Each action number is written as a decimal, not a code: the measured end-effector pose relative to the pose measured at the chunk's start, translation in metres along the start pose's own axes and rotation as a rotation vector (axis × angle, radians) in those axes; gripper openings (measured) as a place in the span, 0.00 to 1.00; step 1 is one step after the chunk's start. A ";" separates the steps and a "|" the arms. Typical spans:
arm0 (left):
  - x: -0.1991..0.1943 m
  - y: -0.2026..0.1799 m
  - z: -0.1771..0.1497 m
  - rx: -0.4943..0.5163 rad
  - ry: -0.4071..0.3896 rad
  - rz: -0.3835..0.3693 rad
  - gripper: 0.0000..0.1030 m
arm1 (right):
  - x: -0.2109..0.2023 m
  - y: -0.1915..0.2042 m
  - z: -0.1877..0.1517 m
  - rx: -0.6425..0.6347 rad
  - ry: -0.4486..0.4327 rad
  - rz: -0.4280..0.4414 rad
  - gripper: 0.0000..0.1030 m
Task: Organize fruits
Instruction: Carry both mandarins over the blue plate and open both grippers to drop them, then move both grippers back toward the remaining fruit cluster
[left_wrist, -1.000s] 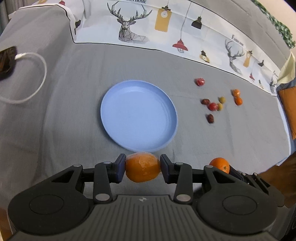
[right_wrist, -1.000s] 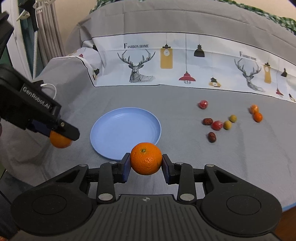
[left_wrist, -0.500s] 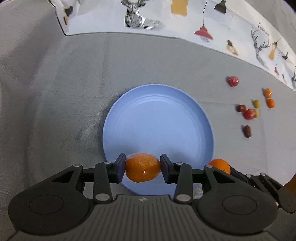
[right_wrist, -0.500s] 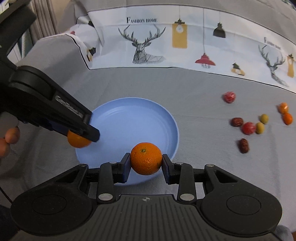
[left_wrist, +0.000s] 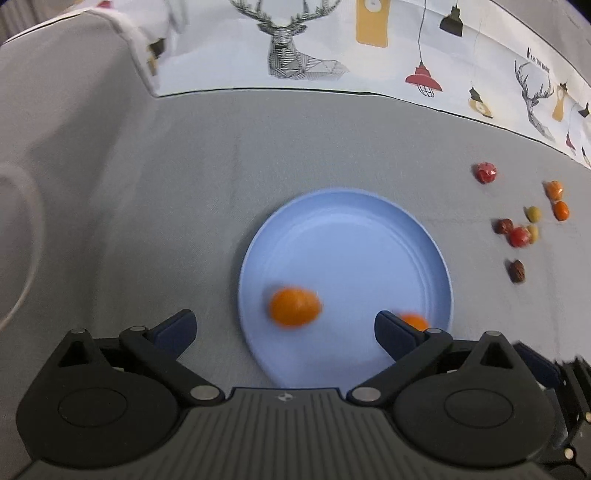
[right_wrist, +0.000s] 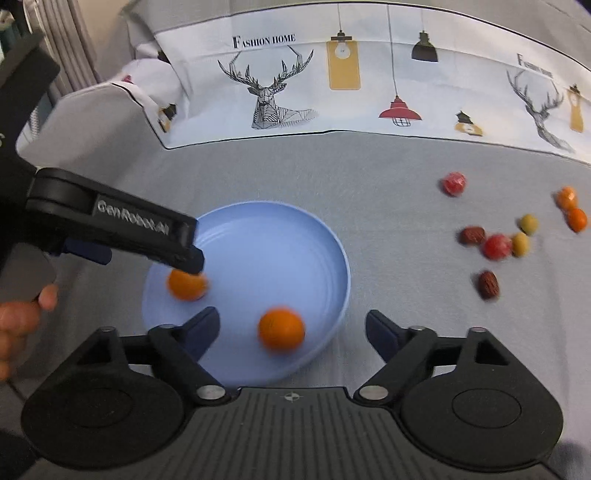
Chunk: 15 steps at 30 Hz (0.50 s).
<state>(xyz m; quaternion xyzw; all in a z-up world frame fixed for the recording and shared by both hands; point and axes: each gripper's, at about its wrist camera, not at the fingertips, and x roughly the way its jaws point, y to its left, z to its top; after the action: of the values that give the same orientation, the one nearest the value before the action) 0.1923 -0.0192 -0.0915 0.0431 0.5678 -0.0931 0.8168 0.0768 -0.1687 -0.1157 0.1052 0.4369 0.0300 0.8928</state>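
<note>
A light blue plate (left_wrist: 351, 236) (right_wrist: 266, 243) lies on the grey cloth. My left gripper (left_wrist: 284, 326) hangs over its near left rim; its jaws are opening and its pads are clear of a blurred orange (left_wrist: 294, 307) (right_wrist: 186, 284) over the plate. My right gripper (right_wrist: 291, 325) is over the plate's near right edge, jaws also opening, with a second blurred orange (right_wrist: 281, 328) (left_wrist: 413, 321) loose between the fingers and touching neither pad. In the left wrist view my right finger half hides that orange. The left gripper's body (right_wrist: 110, 221) reaches in from the left in the right wrist view.
Several small fruits lie right of the plate: a red one (right_wrist: 453, 183), dark dates (right_wrist: 488, 284), olives (right_wrist: 528, 224), small orange ones (right_wrist: 576, 219). A printed deer cloth (right_wrist: 280, 96) runs along the back. A person's hand (right_wrist: 18, 321) holds the left tool. A white cable (left_wrist: 22, 295) lies left.
Both grippers moved forward and down over the plate, then their jaws swung wide. Each orange left its pads and now shows blurred over the plate.
</note>
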 end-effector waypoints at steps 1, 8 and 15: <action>-0.009 0.002 -0.010 -0.002 0.012 -0.003 1.00 | -0.012 -0.002 -0.007 0.012 0.000 0.007 0.91; -0.063 0.004 -0.088 -0.010 0.060 0.015 1.00 | -0.098 0.008 -0.060 0.010 -0.054 -0.004 0.99; -0.113 -0.006 -0.125 0.013 -0.026 0.027 1.00 | -0.157 0.012 -0.078 0.004 -0.204 -0.043 0.99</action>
<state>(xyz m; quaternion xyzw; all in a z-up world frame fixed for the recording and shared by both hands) 0.0382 0.0084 -0.0293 0.0548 0.5558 -0.0863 0.8250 -0.0807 -0.1673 -0.0385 0.0999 0.3459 -0.0009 0.9329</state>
